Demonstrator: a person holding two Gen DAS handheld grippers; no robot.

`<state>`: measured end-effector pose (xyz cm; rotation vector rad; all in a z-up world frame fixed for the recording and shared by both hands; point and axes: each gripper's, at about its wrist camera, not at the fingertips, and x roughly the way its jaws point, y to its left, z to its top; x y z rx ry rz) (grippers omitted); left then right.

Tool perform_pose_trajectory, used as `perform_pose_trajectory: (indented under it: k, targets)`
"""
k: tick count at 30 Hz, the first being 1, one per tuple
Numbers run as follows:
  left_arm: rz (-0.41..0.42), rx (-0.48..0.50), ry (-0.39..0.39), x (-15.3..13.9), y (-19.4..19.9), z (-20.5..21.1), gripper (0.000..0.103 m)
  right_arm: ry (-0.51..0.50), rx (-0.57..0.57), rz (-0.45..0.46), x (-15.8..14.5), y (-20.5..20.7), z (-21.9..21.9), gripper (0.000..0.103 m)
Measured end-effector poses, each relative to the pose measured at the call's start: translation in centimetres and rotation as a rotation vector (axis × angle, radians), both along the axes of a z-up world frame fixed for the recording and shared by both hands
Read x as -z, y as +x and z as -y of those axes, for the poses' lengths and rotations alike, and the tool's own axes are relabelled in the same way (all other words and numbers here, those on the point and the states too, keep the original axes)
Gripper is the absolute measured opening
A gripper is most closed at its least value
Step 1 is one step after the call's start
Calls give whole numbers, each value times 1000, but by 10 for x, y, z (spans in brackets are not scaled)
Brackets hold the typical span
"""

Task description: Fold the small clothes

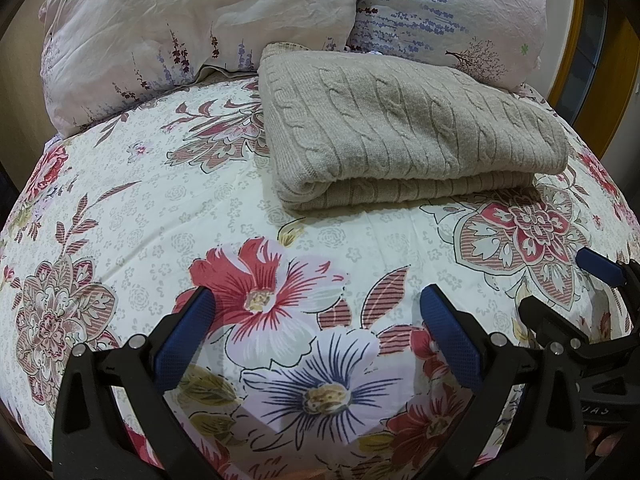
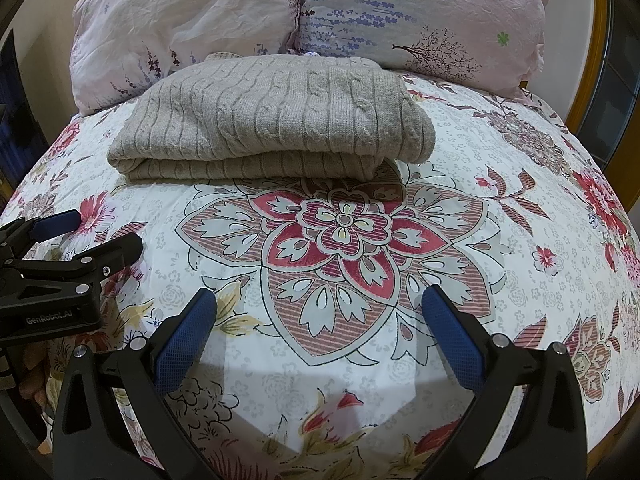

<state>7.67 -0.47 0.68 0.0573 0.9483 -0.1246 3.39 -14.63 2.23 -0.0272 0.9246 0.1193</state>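
A beige cable-knit sweater (image 1: pixel 408 128) lies folded into a thick rectangle on the floral bedspread (image 1: pixel 168 216), just in front of the pillows; it also shows in the right wrist view (image 2: pixel 272 120). My left gripper (image 1: pixel 316 300) is open and empty, low over the bedspread, well short of the sweater. My right gripper (image 2: pixel 320 300) is open and empty too, near the sweater's front edge but apart from it. Each gripper shows at the side of the other's view: the right gripper (image 1: pixel 560 284) and the left gripper (image 2: pixel 96 232).
Two floral pillows (image 1: pixel 192 36) (image 1: pixel 452 12) stand against the headboard behind the sweater; they also show in the right wrist view (image 2: pixel 192 28) (image 2: pixel 424 16). A yellow wooden frame (image 2: pixel 600 60) runs along the bed's right side. The bedspread (image 2: pixel 500 208) drops off at both sides.
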Motion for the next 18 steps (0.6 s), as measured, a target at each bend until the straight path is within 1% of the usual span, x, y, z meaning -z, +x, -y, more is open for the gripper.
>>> perform_pose_trajectory:
  k: [18]
  targets:
    - [2, -4, 0, 1, 1, -1, 101, 0, 1, 0, 0, 0, 0, 102]
